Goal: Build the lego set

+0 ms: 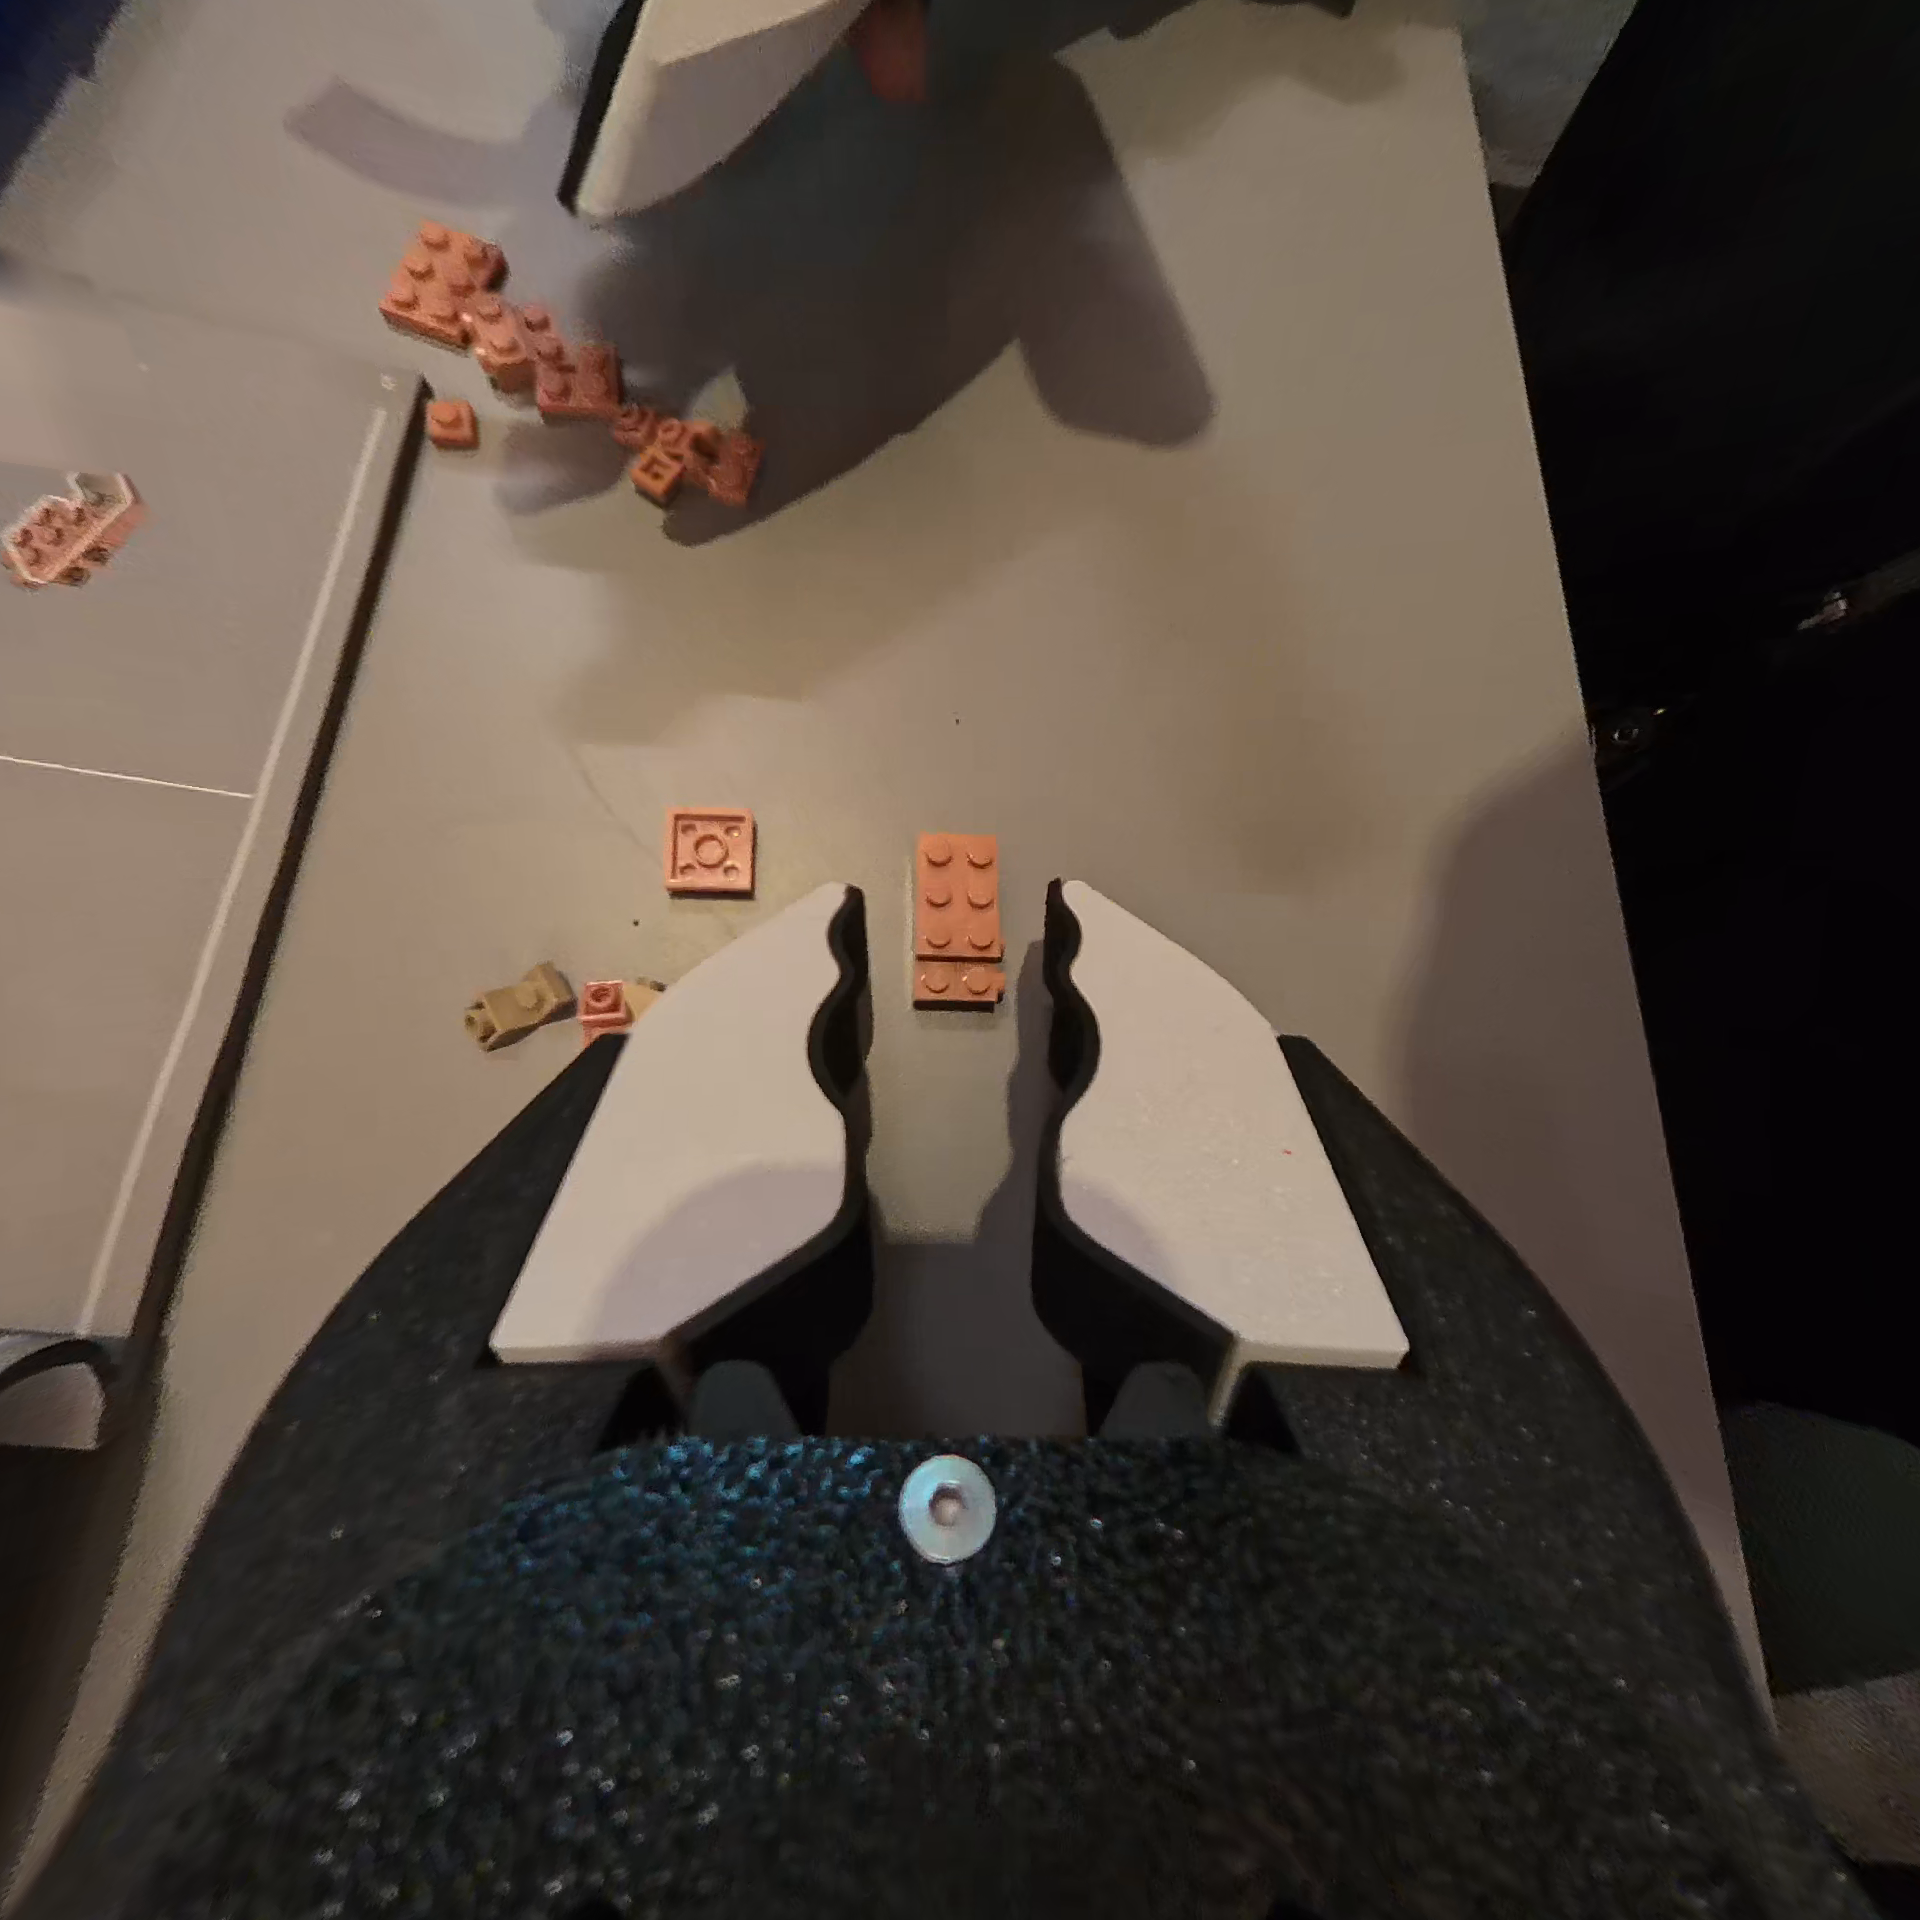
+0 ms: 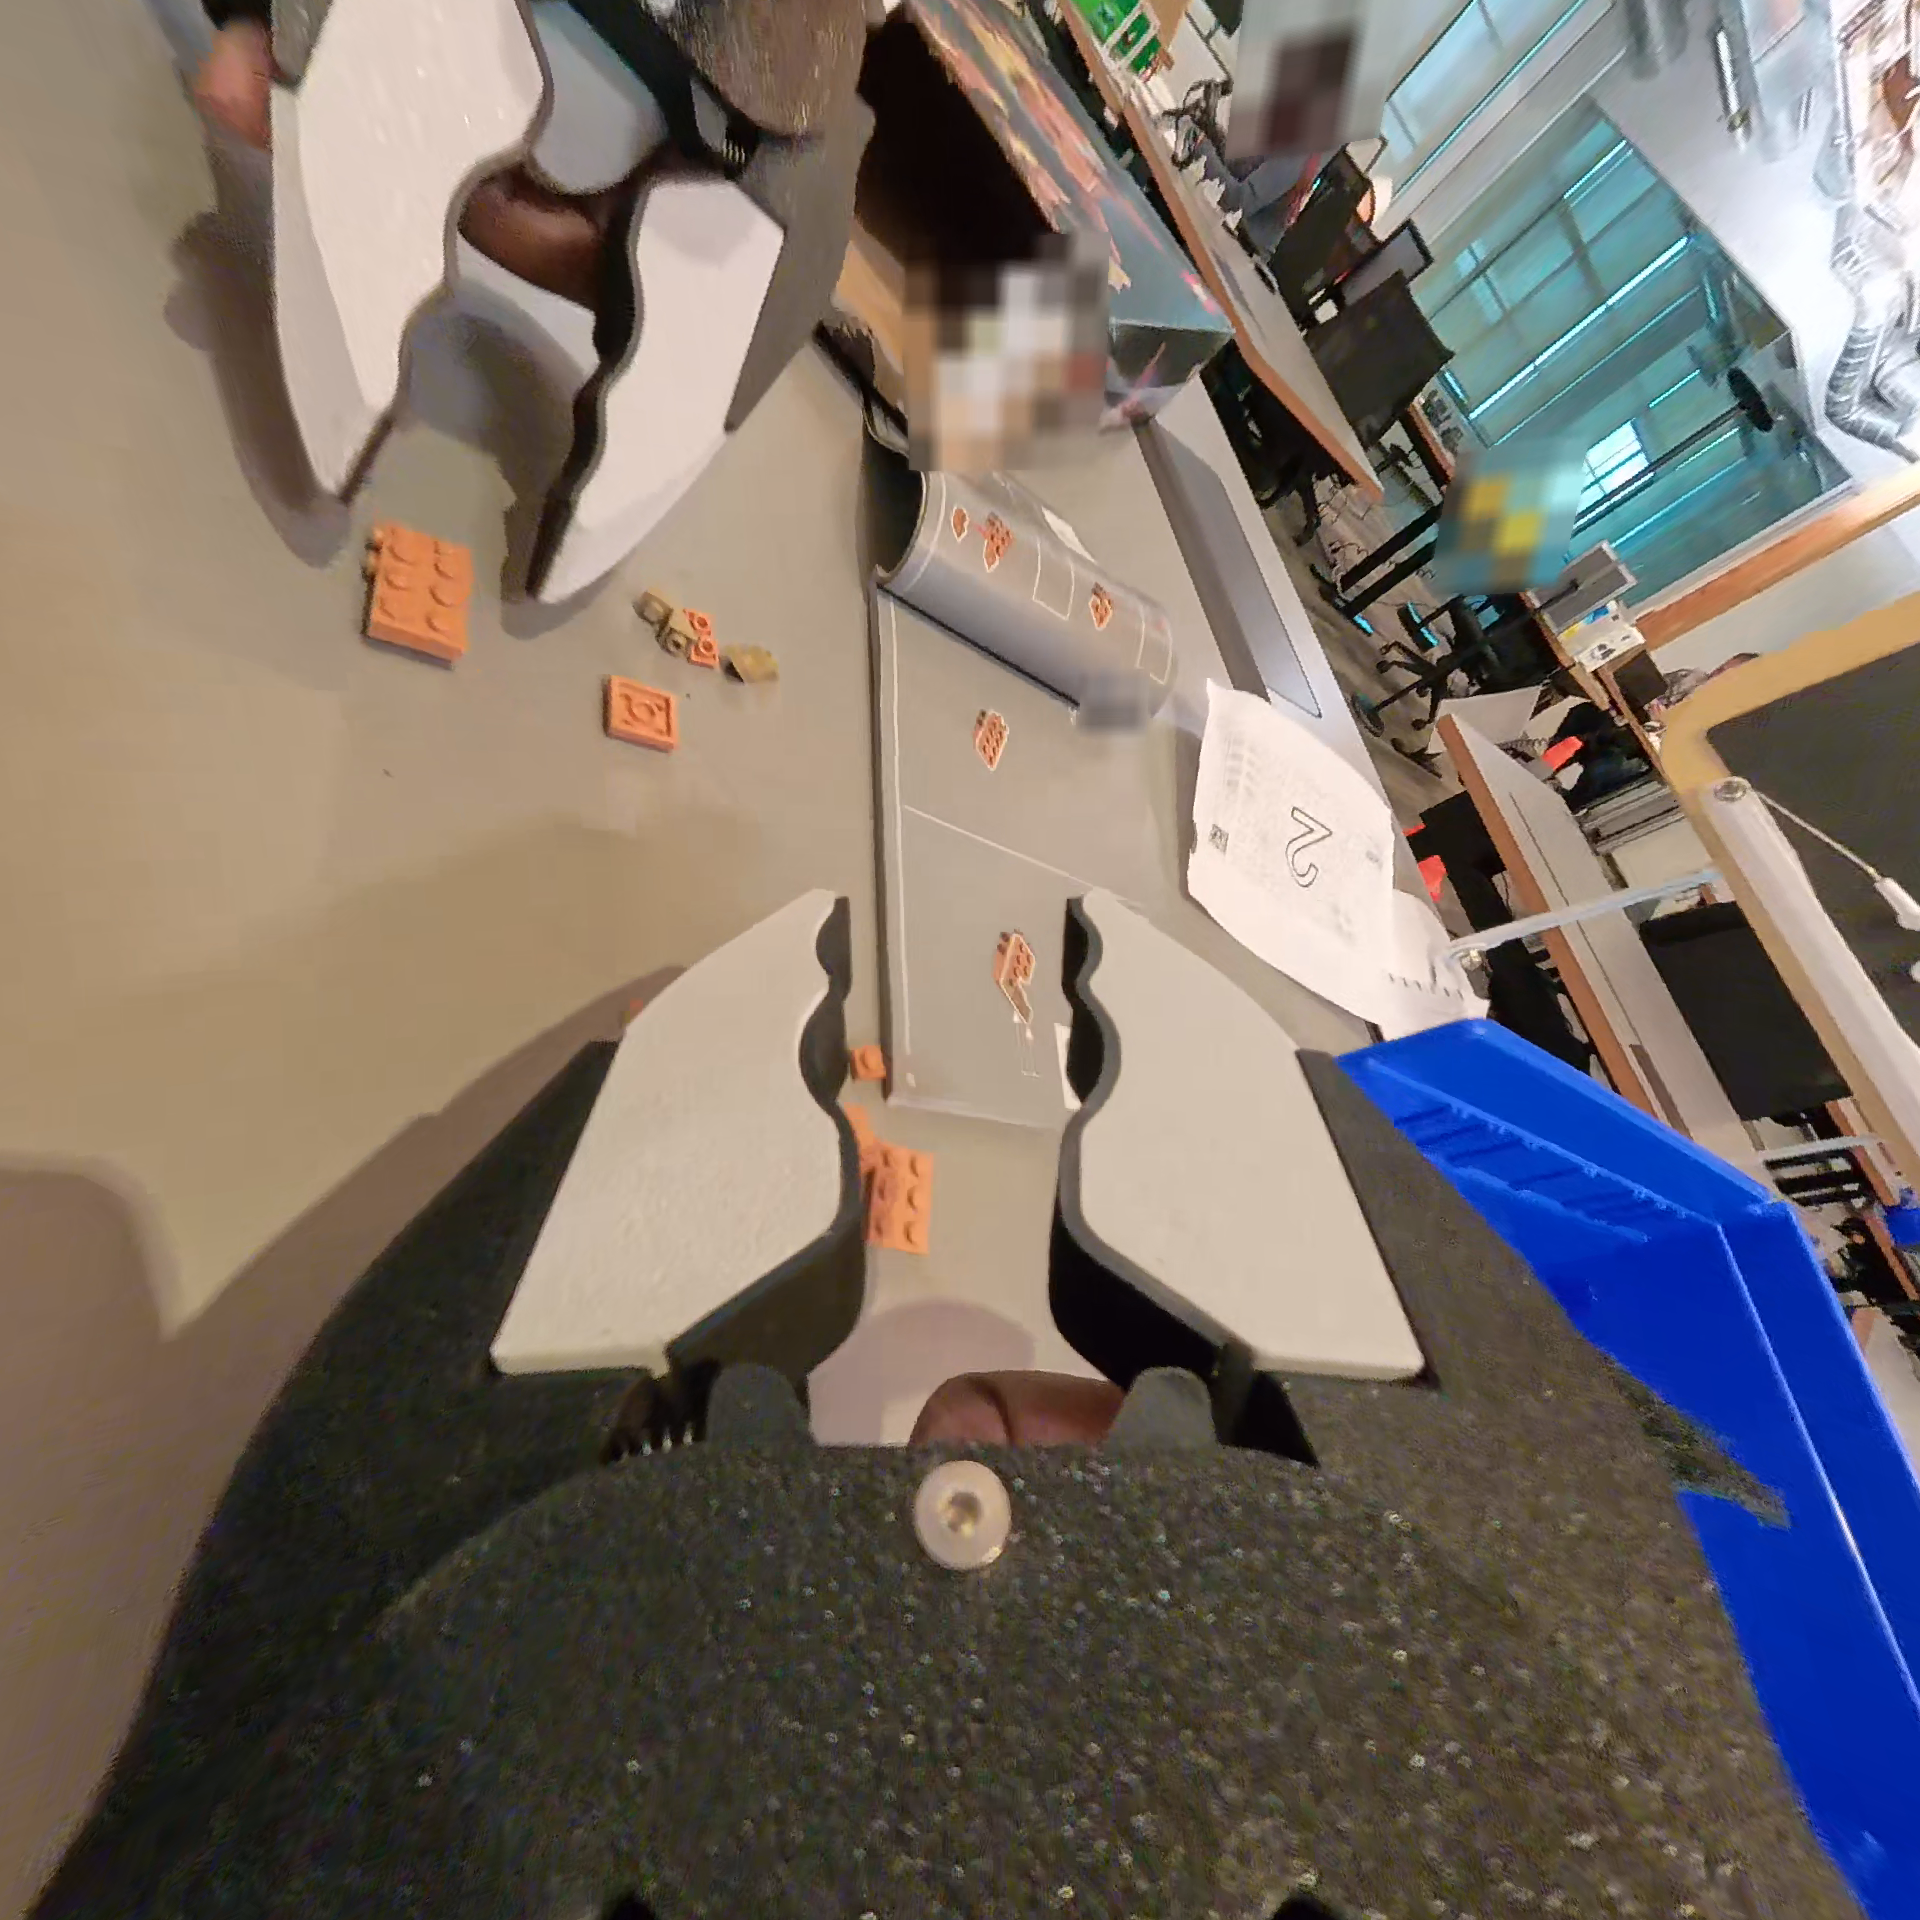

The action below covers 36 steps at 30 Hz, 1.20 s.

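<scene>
both wrist cams sit right behind their fingers, looking down close at the grey table (image 1: pixel 1195 644); both catch the same orange brick pile (image 1: pixel 561 374).

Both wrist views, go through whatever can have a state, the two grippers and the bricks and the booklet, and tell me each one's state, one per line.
Left gripper: open, straddling the orange plate assembly, pads apart from it.
Right gripper: open, holding nothing.
Orange plate assembly: flat on the table, studs up.
Square orange plate: upside down.
Booklet: far end curled up.
</scene>
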Available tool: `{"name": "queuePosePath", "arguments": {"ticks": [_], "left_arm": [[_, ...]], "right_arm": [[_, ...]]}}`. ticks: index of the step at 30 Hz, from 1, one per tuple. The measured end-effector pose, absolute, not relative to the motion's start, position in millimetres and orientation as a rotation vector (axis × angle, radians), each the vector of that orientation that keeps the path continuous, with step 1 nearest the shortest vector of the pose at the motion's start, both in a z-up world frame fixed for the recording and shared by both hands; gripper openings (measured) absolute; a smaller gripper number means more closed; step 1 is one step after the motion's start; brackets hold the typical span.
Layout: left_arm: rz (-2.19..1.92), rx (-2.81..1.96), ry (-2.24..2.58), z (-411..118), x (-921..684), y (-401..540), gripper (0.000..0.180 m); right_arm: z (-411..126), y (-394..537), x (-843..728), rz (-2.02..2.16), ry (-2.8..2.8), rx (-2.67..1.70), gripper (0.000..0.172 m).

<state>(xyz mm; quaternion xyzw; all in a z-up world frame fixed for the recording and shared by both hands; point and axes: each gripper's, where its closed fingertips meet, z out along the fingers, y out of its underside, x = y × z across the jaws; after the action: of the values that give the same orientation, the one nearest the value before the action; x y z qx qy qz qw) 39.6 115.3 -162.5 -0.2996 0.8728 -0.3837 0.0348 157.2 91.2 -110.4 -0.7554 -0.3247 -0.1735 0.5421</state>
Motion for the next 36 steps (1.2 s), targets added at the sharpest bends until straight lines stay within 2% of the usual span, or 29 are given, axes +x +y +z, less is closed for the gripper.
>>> {"name": "queuePosePath", "arguments": {"ticks": [13,24,36], "left_arm": [[-1.287,-1.139,2.227,-121.0,82.3,171.6,0.031],[-1.256,-1.213,2.133,-121.1,91.5,185.4,0.030],[-1.225,-1.272,2.131,-125.1,90.9,190.4,0.030]], "right_arm": [[-137.2,57.0,180.3,-0.117,-0.773,-1.966,0.026],[-163.5,53.8,137.3,-0.014,-0.932,-2.067,0.016],[-177.1,53.7,129.4,0.147,-0.757,-2.296,0.020]]}}
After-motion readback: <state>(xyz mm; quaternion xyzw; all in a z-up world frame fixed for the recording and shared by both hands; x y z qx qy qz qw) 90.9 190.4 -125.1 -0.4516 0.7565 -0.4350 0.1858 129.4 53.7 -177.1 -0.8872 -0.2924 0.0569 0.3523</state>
